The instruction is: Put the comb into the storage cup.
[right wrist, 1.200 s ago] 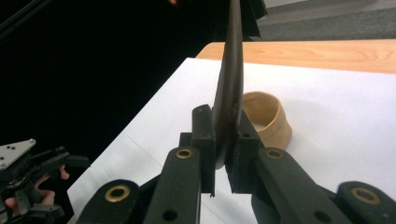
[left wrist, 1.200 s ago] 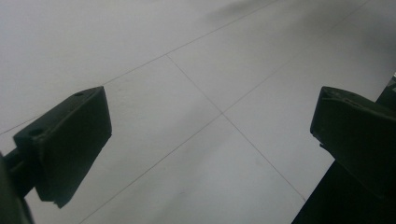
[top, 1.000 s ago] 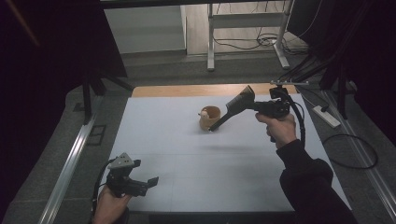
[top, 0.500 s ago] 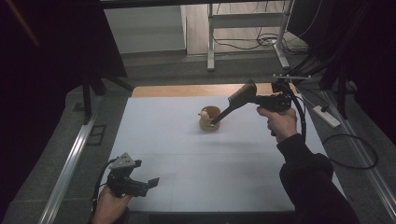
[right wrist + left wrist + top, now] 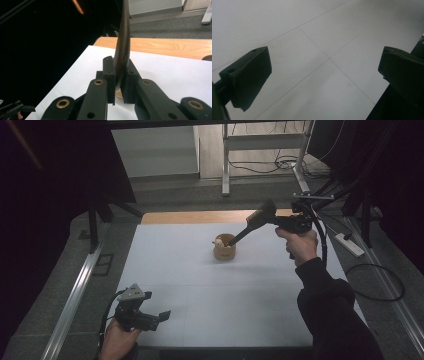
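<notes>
A small wooden cup (image 5: 224, 251) stands upright on the white table top (image 5: 210, 295), back of centre, with something pale (image 5: 218, 241) at its rim. My right gripper (image 5: 274, 220) hovers to the cup's right, shut on the broad end of a dark wooden spatula (image 5: 261, 213). The spatula's thin end slants down into the cup. In the right gripper view the spatula (image 5: 123, 37) stands edge-on between the jaws of my right gripper (image 5: 119, 62). My left gripper (image 5: 161, 316) rests near the front left corner, open and holding nothing; in its own view the left gripper (image 5: 324, 72) has bare table between its jaws.
A strip of bare wood (image 5: 200, 216) runs along the table's back edge. A metal rail (image 5: 75, 295) lies on the floor at the left. Cables and a power strip (image 5: 350, 245) lie on the floor at the right, and dark stands flank the table.
The right hand has lifted a little with the spatula, whose thin end stays at the cup. The cup looks more upright now. The left gripper has kept still.
</notes>
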Demonstrator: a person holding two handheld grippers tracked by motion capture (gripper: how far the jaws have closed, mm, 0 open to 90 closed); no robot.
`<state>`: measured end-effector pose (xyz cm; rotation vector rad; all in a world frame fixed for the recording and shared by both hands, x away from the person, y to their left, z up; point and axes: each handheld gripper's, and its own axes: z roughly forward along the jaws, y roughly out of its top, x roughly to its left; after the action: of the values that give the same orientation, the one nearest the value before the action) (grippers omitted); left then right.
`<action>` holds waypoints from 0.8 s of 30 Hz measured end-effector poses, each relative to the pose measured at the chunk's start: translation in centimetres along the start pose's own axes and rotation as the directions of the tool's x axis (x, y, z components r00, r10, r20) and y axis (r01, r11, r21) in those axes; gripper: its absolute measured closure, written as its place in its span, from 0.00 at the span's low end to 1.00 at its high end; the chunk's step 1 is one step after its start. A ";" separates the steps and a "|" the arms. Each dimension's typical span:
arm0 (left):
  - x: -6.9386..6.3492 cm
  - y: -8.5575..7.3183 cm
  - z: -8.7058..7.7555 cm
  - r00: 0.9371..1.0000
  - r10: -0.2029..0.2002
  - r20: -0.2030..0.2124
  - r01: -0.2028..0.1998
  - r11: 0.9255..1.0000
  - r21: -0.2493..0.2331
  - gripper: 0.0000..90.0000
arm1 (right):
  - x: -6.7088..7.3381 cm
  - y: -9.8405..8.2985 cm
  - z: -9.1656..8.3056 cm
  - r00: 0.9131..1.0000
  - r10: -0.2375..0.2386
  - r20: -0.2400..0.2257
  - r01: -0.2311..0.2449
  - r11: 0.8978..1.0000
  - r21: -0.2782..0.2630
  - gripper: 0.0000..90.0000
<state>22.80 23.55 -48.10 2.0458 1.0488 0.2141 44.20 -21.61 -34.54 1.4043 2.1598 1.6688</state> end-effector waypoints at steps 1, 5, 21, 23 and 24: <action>0.0 0.0 0.0 1.000 0.000 0.000 0.000 1.000 0.000 0.00 | 0.0 0.1 0.1 1.000 0.001 0.002 -0.001 1.000 0.000 0.93; 0.1 0.0 0.0 1.000 -0.004 0.002 0.004 1.000 0.000 0.00 | -0.3 0.3 0.3 1.000 0.005 0.010 -0.005 1.000 -0.006 0.93; 0.0 0.0 -0.1 1.000 -0.004 -0.007 0.004 1.000 0.000 0.00 | -1.1 0.6 1.7 0.999 0.018 0.042 -0.018 1.000 -0.016 0.93; 0.0 0.0 -0.1 1.000 -0.005 -0.007 0.005 1.000 0.001 0.00 | -1.1 0.6 1.9 0.999 0.019 0.045 -0.019 1.000 -0.015 0.93; 0.0 0.0 -0.1 1.000 -0.005 -0.006 0.005 1.000 0.000 0.00 | -1.1 0.6 2.0 0.999 0.018 0.047 -0.018 1.000 -0.013 0.93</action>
<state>22.70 23.64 -48.03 2.0436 1.0572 0.2173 46.31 -20.89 -35.42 1.4486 2.1140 1.6355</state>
